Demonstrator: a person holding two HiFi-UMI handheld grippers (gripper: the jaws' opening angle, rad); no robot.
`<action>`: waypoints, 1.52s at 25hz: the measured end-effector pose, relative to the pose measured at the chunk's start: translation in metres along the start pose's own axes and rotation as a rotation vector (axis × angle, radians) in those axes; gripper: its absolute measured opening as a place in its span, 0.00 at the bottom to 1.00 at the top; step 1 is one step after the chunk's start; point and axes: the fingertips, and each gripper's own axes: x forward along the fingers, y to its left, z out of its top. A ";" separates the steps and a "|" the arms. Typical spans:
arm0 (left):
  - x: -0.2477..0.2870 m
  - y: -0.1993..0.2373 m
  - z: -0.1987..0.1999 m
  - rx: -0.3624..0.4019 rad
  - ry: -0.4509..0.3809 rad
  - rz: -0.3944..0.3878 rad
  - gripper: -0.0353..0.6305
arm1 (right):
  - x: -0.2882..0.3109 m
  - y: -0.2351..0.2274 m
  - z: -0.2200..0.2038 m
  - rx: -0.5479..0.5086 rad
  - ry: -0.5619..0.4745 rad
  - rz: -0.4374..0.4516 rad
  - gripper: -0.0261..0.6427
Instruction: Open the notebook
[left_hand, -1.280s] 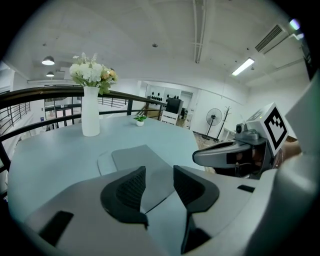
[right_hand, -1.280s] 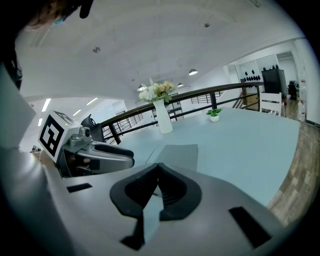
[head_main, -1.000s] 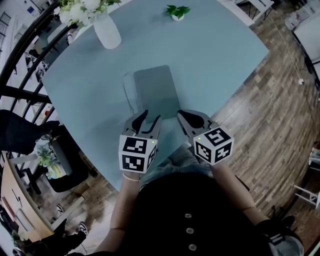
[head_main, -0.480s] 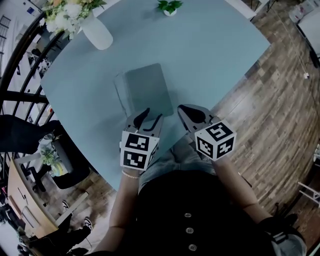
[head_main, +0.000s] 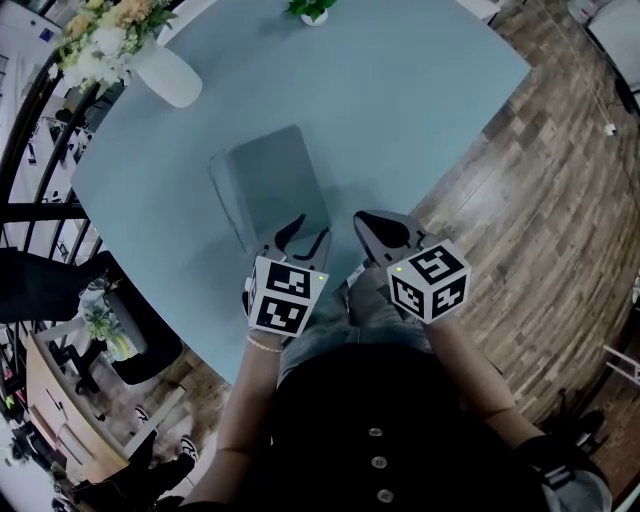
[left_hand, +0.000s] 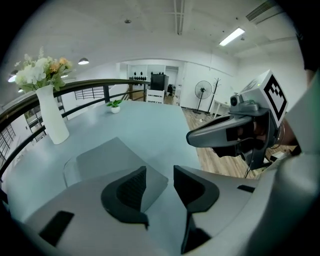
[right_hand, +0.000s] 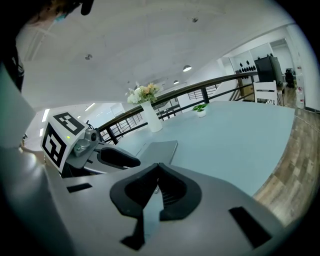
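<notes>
left gripper (head_main: 307, 232): jaws were apart, nothing clamped, tips at the near edge of the notebook (head_main: 268, 185)
right gripper (head_main: 368, 222): jaws were pinched together, empty, just beside the notebook's near right corner
notebook: grey, closed, lay flat on the teal table (head_main: 420, 110)
vase of flowers (head_main: 160, 72): stood at the far left corner, well apart from the notebook

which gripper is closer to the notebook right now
Left. The left gripper has its open jaws right at the near corner of the notebook. The right gripper, jaws shut, sits off to the notebook's right, apart from it.
</notes>
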 end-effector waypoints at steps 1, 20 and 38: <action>0.003 -0.002 -0.001 0.007 0.009 0.002 0.32 | -0.001 -0.002 -0.002 0.004 0.000 -0.001 0.05; 0.043 -0.017 -0.022 0.207 0.142 0.081 0.32 | -0.009 -0.024 -0.042 0.084 0.033 -0.022 0.05; 0.064 -0.010 -0.034 0.330 0.221 0.180 0.30 | -0.012 -0.033 -0.074 0.155 0.059 0.000 0.05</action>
